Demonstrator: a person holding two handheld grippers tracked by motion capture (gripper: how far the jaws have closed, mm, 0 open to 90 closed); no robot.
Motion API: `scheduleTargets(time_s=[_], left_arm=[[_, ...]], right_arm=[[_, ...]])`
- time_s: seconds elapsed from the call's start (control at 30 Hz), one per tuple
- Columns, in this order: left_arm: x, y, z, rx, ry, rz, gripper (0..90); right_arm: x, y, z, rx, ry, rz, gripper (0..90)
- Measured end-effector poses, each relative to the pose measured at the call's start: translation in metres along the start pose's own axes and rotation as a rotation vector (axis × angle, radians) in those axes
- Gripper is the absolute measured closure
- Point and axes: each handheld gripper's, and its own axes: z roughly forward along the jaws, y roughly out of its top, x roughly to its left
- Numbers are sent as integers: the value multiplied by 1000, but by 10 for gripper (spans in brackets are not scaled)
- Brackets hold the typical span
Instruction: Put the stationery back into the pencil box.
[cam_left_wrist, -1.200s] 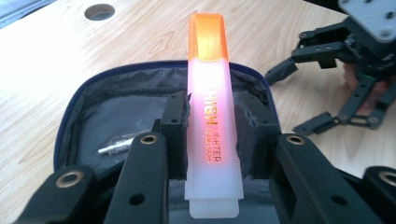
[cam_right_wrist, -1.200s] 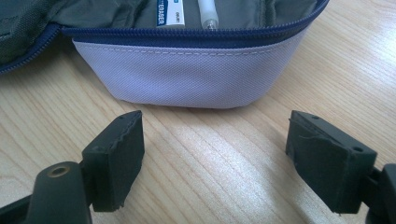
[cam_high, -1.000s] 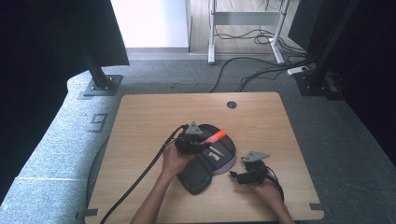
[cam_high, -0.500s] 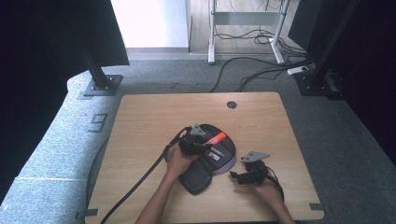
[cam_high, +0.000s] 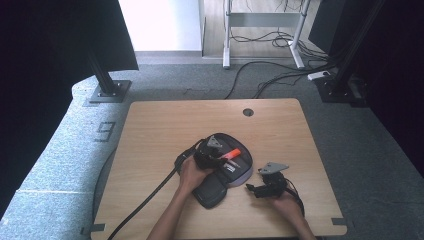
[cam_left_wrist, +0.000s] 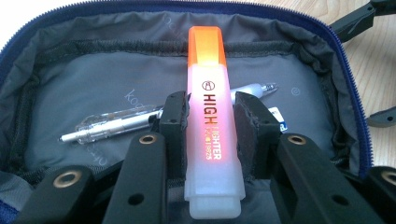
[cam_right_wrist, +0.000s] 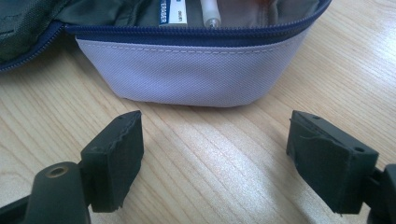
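High view: left gripper (cam_high: 223, 156) over open pencil case (cam_high: 243, 172) on wooden table (cam_high: 160, 130), clamped on orange highlighter (cam_high: 231, 153); long axis level, slanting up-right, cap end away from hand. Right gripper (cam_high: 253, 189) just right of case, low at table, jaws spread, nothing held.

Left gripper view: pads pressed on both sides of highlighter (cam_left_wrist: 212, 126) mid-barrel; orange cap pointing away from camera, above grey lining; clear pen (cam_left_wrist: 116, 125) lying crosswise inside case (cam_left_wrist: 345, 84).

Right gripper view: jaws wide apart, empty, above bare tabletop (cam_right_wrist: 205, 163); lilac case wall (cam_right_wrist: 191, 70) just ahead.
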Motion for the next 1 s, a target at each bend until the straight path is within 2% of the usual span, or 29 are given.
scheduleTargets(time_s=[0.07,0.27,0.5,0.67,0.83,1.0], left_arm=[[0,0,0,-2,6,2,648],[1,2,-8,-36,28,-8,545],[0,5,-20,-58,22,-22,406],[-3,6,-29,-57,1,-30,331],[-7,6,-38,-45,5,-13,263],[-10,3,-49,-47,6,-12,221]], right_arm=[[0,0,0,1,2,0,186],[0,0,0,1,2,1,186],[0,0,-1,1,3,0,186],[0,0,-1,1,4,0,186],[0,0,-1,2,5,-1,186],[0,0,-1,2,5,0,186]])
